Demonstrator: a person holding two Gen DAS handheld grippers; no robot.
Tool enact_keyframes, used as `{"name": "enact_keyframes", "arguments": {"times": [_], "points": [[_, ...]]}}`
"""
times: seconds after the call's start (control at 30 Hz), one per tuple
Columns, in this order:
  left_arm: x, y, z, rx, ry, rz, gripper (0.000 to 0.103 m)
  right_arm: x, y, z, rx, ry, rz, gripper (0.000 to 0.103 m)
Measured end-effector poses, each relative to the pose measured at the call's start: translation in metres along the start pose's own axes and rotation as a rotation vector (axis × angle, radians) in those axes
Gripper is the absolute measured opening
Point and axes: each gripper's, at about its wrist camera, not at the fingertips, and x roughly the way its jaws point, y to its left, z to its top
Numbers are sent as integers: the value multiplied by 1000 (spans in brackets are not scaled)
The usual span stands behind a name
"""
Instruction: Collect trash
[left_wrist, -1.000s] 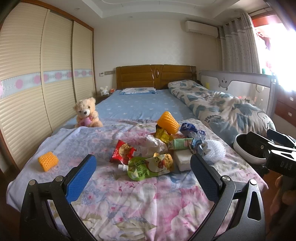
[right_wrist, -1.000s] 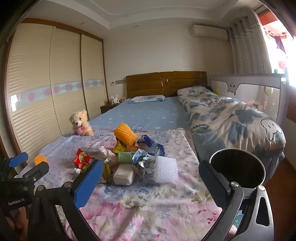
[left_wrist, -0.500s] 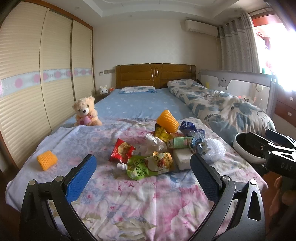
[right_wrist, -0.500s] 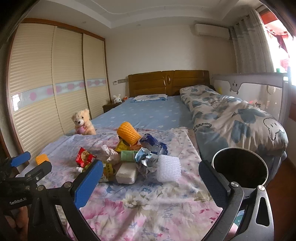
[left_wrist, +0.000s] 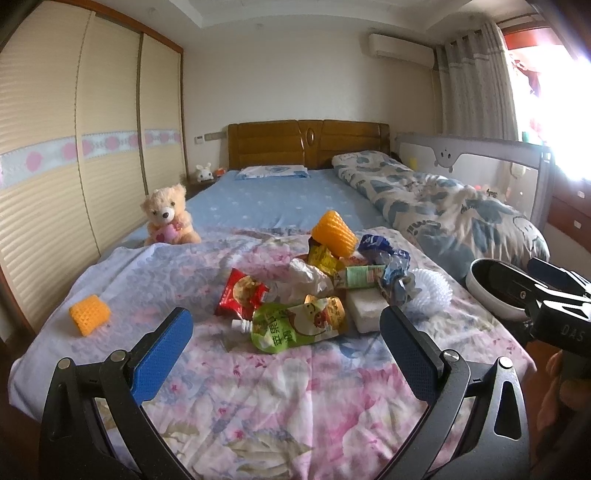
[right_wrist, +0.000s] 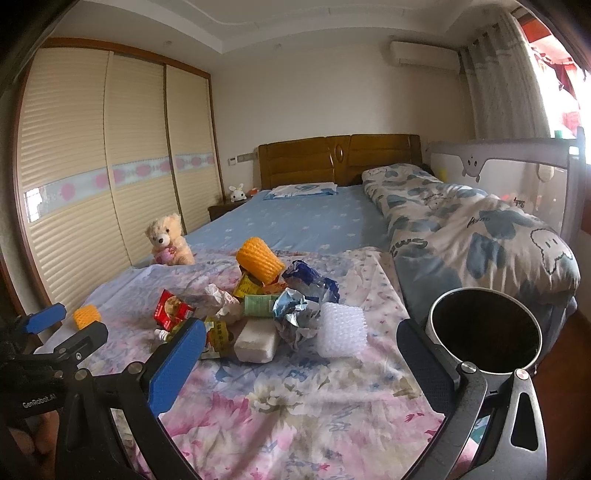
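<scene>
A heap of trash lies on the floral bedspread: a green drink pouch, a red snack packet, crumpled tissue, a white foam block, a blue wrapper, white bubble wrap and an orange foam net. A second orange foam net lies apart at the left. A round bin with a dark inside stands beside the bed at the right. My left gripper hovers open just short of the pouch. My right gripper is open, short of the foam block.
A teddy bear sits at the bed's left edge. A rolled quilt lies along the right side by a bed rail. Sliding wardrobe doors line the left wall. A wooden headboard is at the far end.
Both views have shifted slightly, the trash heap sitting a little lower and closer in the frame. Both grippers stay open and hold nothing.
</scene>
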Motion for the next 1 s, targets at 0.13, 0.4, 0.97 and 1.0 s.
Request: {"name": "enact_keyframes", "arguments": {"times": [0.13, 0.4, 0.97, 1.0], "points": [[9, 3, -1, 0, 36, -12, 103, 5, -2, -3, 6, 24, 6, 103], [30, 14, -6, -13, 111, -13, 103, 20, -3, -10, 19, 82, 14, 102], [119, 64, -19, -66, 325, -57, 93, 92, 21, -28, 47, 282, 106, 76], [124, 66, -20, -70, 335, -64, 93, 97, 22, -28, 50, 292, 110, 75]]}}
